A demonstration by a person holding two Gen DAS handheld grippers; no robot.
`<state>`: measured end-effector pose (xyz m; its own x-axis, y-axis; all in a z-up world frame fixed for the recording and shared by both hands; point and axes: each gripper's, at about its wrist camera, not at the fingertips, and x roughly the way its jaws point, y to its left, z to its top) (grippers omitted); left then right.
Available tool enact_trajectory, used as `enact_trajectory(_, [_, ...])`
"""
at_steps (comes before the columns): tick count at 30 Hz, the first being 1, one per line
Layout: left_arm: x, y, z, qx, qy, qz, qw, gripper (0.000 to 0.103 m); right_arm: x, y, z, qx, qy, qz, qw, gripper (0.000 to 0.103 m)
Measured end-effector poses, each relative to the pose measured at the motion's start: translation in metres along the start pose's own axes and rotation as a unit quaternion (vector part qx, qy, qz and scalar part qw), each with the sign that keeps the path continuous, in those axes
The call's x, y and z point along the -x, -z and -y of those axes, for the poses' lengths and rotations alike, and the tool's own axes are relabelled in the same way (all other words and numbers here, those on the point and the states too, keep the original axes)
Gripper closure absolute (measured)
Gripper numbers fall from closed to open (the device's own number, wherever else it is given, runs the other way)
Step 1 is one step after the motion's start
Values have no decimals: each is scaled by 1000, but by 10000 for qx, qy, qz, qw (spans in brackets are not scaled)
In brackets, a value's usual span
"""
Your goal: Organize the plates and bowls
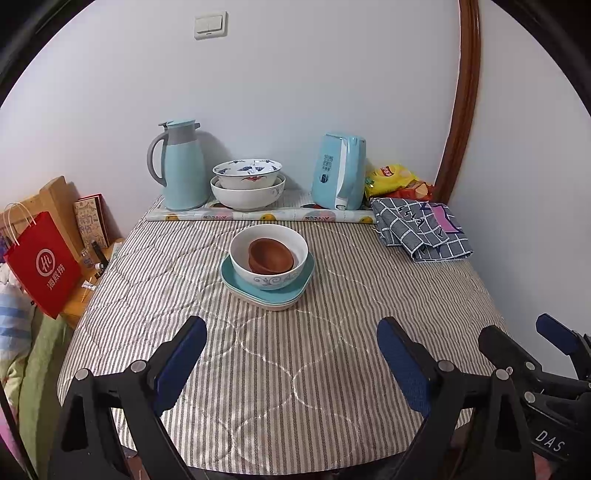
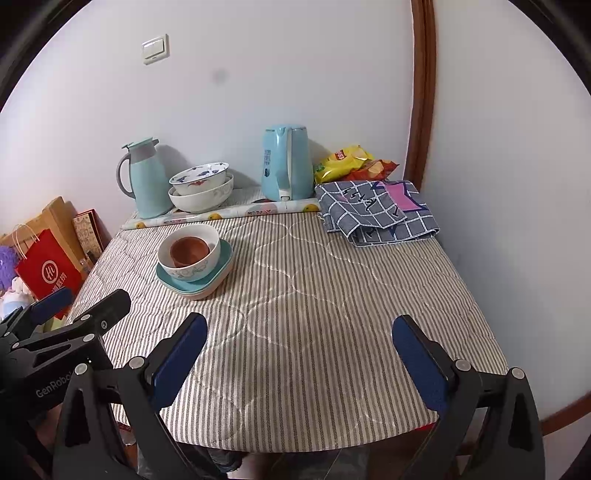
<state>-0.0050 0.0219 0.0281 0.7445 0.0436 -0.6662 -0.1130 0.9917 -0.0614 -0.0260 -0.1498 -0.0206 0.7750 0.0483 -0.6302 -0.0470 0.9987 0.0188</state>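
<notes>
striped quilted cloth [image 1: 280, 369] covers the table, which stands in a corner of pale walls with a light switch [image 1: 210, 25] high up. near the middle of the cloth is a stack: a small brown bowl [image 1: 270, 256] lies tilted inside a white bowl [image 1: 269, 258] with a blue pattern, and this white bowl sits on a teal plate [image 1: 236, 280], which rests on a cream plate [image 1: 273, 303] under it. at the back, on a rolled printed sheet [image 1: 258, 214], a flowered bowl [image 1: 247, 172] is nested in a bigger white bowl [image 1: 247, 195]. just beside them on the left stands a light blue thermos jug [image 1: 183, 166], and on the right a light blue kettle [image 1: 338, 171]. snack bags [image 1: 395, 179] lie in the corner, and a folded checked cloth [image 1: 421, 229] is near them. a red paper bag [image 1: 42, 264] stands off the table on the left.

the left gripper [image 1: 291, 363] hangs low over the near part of the cloth, its blue fingers spread wide with nothing between them. the right gripper [image 2: 299, 363] is just beside it, also spread wide and holding nothing. both are well apart from the stack.
</notes>
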Motion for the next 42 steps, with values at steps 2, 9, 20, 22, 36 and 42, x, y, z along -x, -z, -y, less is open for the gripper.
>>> enact_trajectory(2, [0,0,0,0,4,-2,10000,9,1,0,0,3,-4,1,10000,4])
enact_trajectory(9, [2,0,0,-15,-12,-1,10000,9,1,0,0,-13,-20,10,10000,4])
enact_trajectory(20, [1,0,-1,-15,-9,-14,10000,9,0,0,-2,9,-27,12,10000,4])
enact_trajectory(22, [1,0,-1,-27,-4,-7,10000,9,0,0,-2,3,-26,5,10000,4])
enact_trajectory(36, [1,-1,-3,-24,-10,-29,10000,9,0,0,-3,12,-27,10,10000,4])
enact_trajectory(42, [0,-1,-2,-48,-8,-26,10000,9,2,0,-3,20,-34,44,10000,4])
